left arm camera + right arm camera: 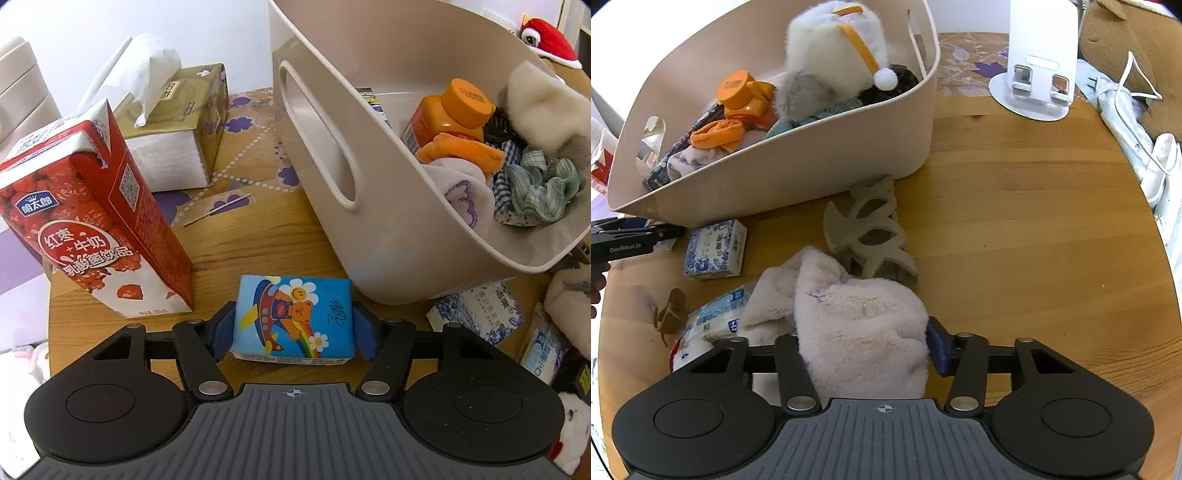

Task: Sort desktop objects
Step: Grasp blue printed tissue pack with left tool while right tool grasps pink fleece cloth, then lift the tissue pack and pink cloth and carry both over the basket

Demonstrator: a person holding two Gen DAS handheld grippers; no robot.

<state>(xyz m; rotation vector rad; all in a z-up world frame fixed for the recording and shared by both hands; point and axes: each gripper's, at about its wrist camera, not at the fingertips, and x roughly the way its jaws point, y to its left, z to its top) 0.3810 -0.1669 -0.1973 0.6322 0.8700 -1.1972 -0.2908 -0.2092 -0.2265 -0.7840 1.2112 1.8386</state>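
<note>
Two grippers low over the round wooden table (1015,206), each pointing forward toward the beige bin (369,155).

Left gripper (293,328): level, close to the tabletop, blue pads pressed against both short sides of a blue tissue pack (293,321) printed with a bear and rainbow. Pack sits flat on the wood, just in front of the bin's handle end. Red milk carton (96,229) stands upright just to its left; gold tissue box (177,125) behind that. A thin wooden stick (218,209) lies between carton and bin.

Right gripper (864,350): also low, angled slightly down. Jaws closed around a cream fluffy cloth (857,325); only the right-side blue pad shows, the other is buried in the pile. Grey claw hair clip (871,236) lies just beyond the cloth, touching it. Blue-and-white tissue pack (714,249) sits beside the bin's near wall.

Bin contents: orange bottle (448,110), green checked scrunchie (543,188), white plush toy (834,48).
</note>
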